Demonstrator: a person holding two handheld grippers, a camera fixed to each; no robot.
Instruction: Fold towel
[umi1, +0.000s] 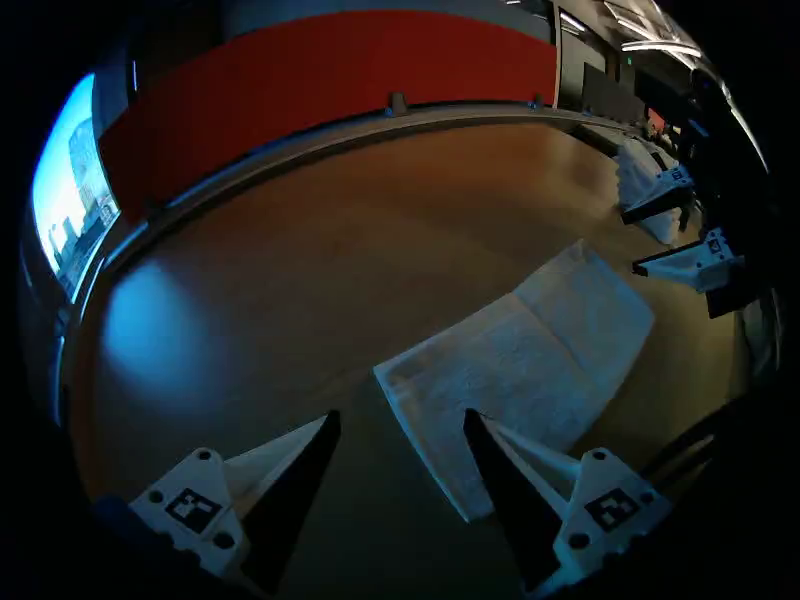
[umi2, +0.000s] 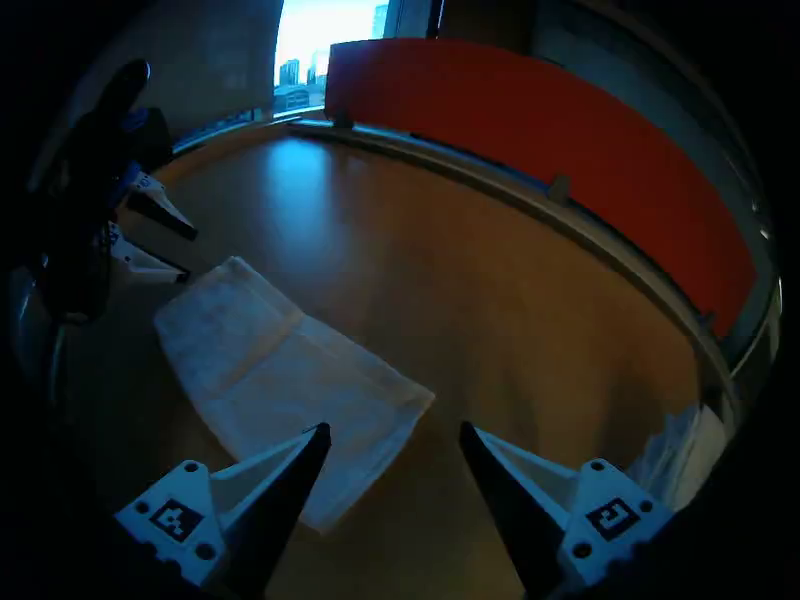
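A white towel (umi1: 520, 370) lies folded flat on the wooden table, a crease running across it. My left gripper (umi1: 400, 430) is open above the towel's near corner, nothing between its fingers. From the right gripper view the same towel (umi2: 280, 375) stretches from the far left to the near middle. My right gripper (umi2: 393, 440) hangs open over the towel's near right corner, holding nothing. The right gripper (umi1: 665, 235) is also seen from the left gripper view at the far right, open. The left gripper (umi2: 160, 240) appears in the right gripper view at the far left, open.
A red partition (umi1: 320, 80) stands behind the table's raised back edge (umi1: 300, 150). A window (umi2: 320, 50) glows at the far end. More white cloth (umi2: 690, 450) lies at the table's right edge, seen too as a white pile (umi1: 640, 180) beyond the right gripper.
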